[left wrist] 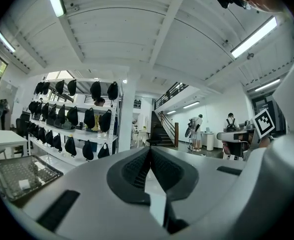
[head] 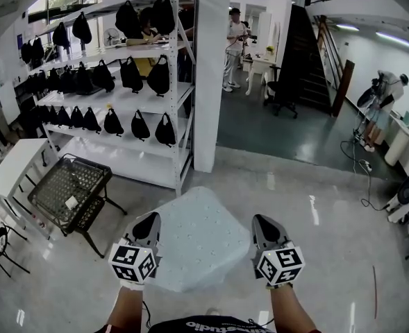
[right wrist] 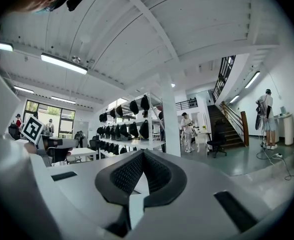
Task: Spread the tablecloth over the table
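Note:
A pale, dotted tablecloth (head: 198,240) is stretched in the air between my two grippers, above the glossy floor. My left gripper (head: 148,222) holds its left edge and my right gripper (head: 262,223) holds its right edge; both point level and away from me. In the left gripper view the jaws (left wrist: 149,152) are closed, with a white strip of cloth (left wrist: 155,196) pinched between the dark pads. The right gripper view shows the same: jaws (right wrist: 143,155) closed on a white fold of cloth (right wrist: 137,196). The cloth's underside and what lies below it are hidden.
A black wire-mesh stand (head: 69,189) and a white table (head: 13,166) stand at the left. Ahead are a white rack of black bags (head: 121,82) and a white pillar (head: 211,75). People (head: 235,47) stand far back, with cables (head: 360,165) on the floor at the right.

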